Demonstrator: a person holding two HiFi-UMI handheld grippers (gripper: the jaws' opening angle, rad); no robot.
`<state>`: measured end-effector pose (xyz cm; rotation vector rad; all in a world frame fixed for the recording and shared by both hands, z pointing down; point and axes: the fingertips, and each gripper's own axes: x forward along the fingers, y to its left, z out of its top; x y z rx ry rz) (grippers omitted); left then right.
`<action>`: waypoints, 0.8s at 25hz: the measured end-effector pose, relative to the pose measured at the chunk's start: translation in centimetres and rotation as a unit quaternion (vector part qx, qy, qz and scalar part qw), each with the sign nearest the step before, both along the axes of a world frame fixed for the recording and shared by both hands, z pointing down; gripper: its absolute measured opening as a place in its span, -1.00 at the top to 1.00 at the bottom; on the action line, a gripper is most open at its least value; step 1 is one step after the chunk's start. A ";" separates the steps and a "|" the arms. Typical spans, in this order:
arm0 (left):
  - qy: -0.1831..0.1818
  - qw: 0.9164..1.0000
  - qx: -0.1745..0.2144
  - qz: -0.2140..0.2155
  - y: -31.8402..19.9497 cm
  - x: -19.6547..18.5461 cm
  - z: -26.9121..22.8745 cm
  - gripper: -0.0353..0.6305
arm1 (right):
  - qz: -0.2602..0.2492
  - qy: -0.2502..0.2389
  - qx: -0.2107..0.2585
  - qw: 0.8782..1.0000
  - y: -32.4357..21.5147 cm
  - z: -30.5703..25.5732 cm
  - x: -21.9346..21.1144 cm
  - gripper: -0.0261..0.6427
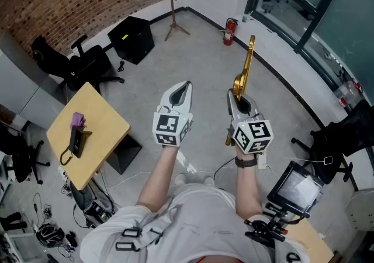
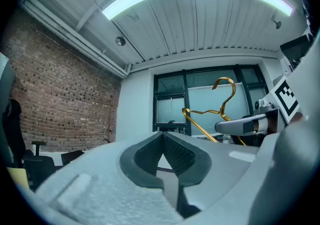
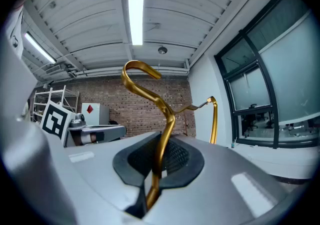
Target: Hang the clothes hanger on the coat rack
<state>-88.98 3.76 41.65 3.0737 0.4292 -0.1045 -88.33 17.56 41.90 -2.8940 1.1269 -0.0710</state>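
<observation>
My right gripper (image 1: 238, 96) is shut on a golden clothes hanger (image 1: 248, 63), holding it out level in front of me. In the right gripper view the hanger's neck (image 3: 168, 119) rises from between the pads, with the hook curling up and to the left. The wooden coat rack (image 1: 171, 4) stands far off by the brick wall, well beyond both grippers. My left gripper (image 1: 186, 85) is beside the right one, its pads together with nothing between them (image 2: 163, 136). The left gripper view shows the hanger (image 2: 200, 125) off to the right.
A red fire extinguisher (image 1: 230, 31) stands by the window wall. A black box (image 1: 133, 38) and office chairs (image 1: 82, 63) sit near the brick wall. At left, a yellow table (image 1: 102, 118) carries a purple object and a black one. Another chair (image 1: 342, 139) is at right.
</observation>
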 end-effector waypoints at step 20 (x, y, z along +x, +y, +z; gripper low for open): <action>-0.033 0.998 -0.024 0.050 -1.9 1.1 3.9 0.89 | -0.030 -0.086 -0.042 0.995 -4.1 5.5 -1.6 0.90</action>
